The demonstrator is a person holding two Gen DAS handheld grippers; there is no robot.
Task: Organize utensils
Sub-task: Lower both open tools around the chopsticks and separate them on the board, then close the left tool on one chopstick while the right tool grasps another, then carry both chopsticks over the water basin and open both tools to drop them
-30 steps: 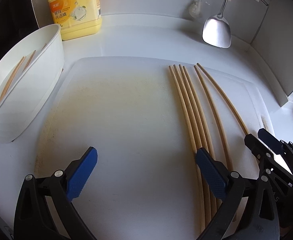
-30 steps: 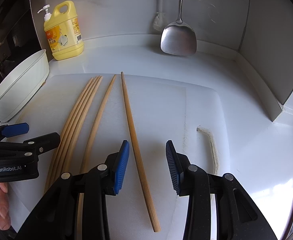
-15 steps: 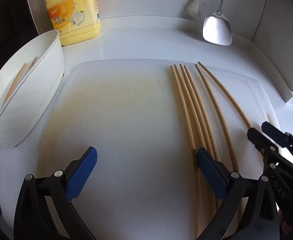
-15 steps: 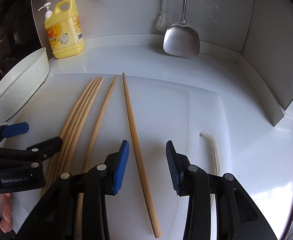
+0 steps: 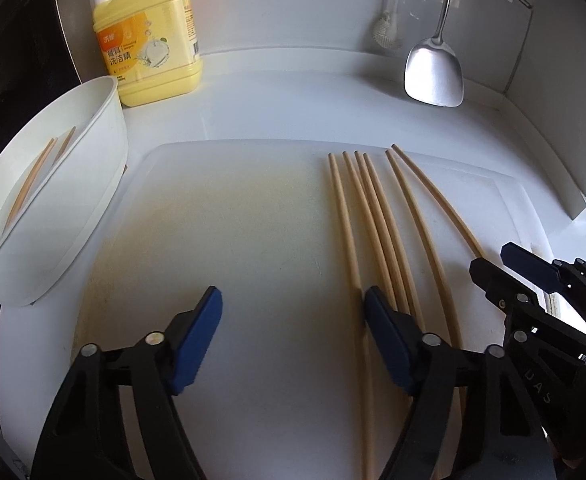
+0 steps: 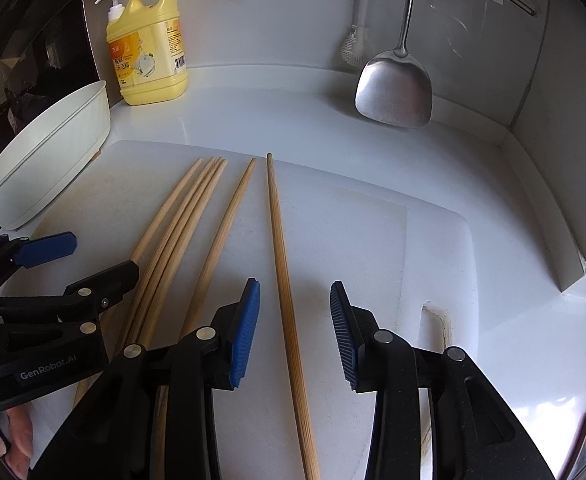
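Several long bamboo chopsticks lie side by side on a white cutting board. My left gripper is open over the board, its jaws closing. The leftmost chopstick runs just inside its right pad, untouched, and the others pass under that finger. A white bowl at the left holds two more chopsticks. My right gripper is open and closing slightly, straddling the rightmost chopstick without its pads touching it. The left gripper also shows at the left of the right wrist view.
A yellow dish-soap bottle stands at the back left against the wall. A steel spatula and a brush hang at the back right. Walls close the counter behind and to the right. A person's fingers hold the left gripper.
The left gripper's jaws have drawn closer together, and its view has tipped up a little, showing more of the bottle. The right gripper and the chopsticks have barely moved.
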